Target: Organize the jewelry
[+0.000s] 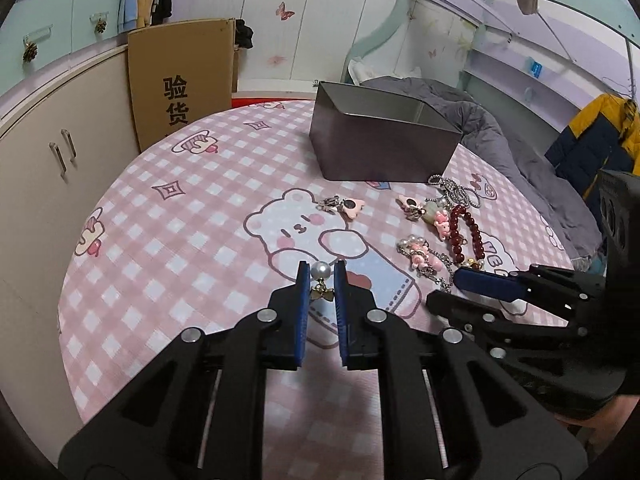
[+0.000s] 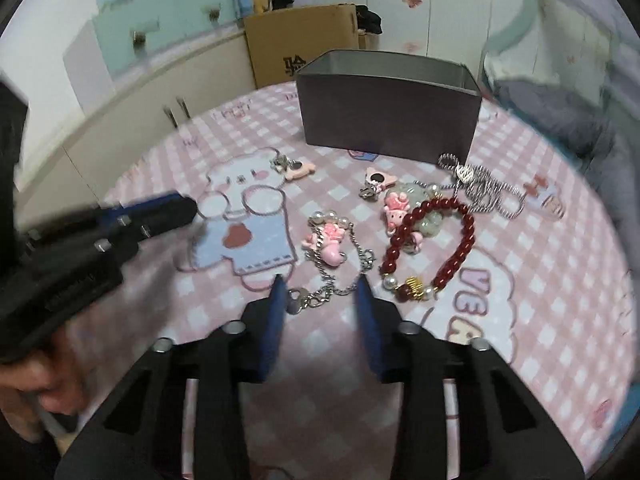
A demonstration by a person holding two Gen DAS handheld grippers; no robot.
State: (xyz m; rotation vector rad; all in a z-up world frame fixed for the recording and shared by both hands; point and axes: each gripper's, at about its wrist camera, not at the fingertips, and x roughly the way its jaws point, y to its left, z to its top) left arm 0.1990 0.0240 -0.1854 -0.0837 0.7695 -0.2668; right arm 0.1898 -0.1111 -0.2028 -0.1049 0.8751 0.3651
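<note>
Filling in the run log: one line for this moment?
left gripper: shut on pearl earring | right gripper: open over chain bracelet | tin: open

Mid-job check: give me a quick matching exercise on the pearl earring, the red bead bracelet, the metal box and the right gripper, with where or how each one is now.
Things:
1. pearl earring
2. red bead bracelet
3. metal box
4. right gripper

States:
A. open, over a silver chain
B. flat on the checked cloth, right of the pink charm chain
C. pinched between the left gripper's fingers
D. standing open-topped at the far side

Pairs: 1-C, 2-B, 3-D, 4-A
</note>
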